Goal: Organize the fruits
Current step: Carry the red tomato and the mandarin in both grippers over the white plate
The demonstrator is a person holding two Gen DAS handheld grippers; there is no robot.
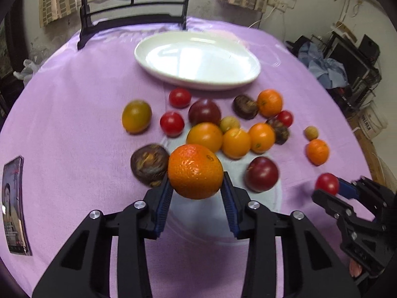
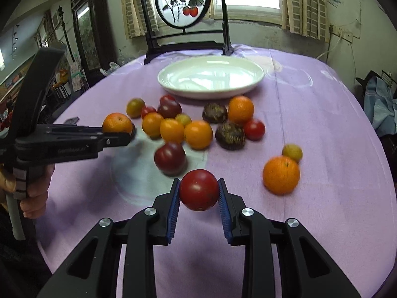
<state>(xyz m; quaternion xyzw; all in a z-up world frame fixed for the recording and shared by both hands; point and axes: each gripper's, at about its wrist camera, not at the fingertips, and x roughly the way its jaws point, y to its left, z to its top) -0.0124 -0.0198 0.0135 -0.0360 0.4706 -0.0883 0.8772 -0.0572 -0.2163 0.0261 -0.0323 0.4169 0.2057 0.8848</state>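
My left gripper (image 1: 197, 186) is shut on a large orange (image 1: 195, 171), held just above the purple tablecloth; from the right wrist view this gripper (image 2: 124, 134) and its orange (image 2: 117, 123) sit at the left. My right gripper (image 2: 199, 197) is shut on a red tomato (image 2: 199, 193), also seen at the right edge of the left wrist view as the gripper (image 1: 330, 190) with the tomato (image 1: 327, 183). A white plate (image 1: 153, 57) stands empty at the far side. Several oranges, tomatoes and dark fruits lie scattered between plate and grippers.
A black-framed round painted screen (image 2: 183, 2) stands behind the plate (image 2: 173, 88). A booklet (image 1: 15, 206) lies near the table's left edge. A lone orange (image 2: 281, 175) and a small yellow-green fruit (image 2: 292, 152) lie at the right. A hand (image 2: 34, 191) grips the left tool's handle.
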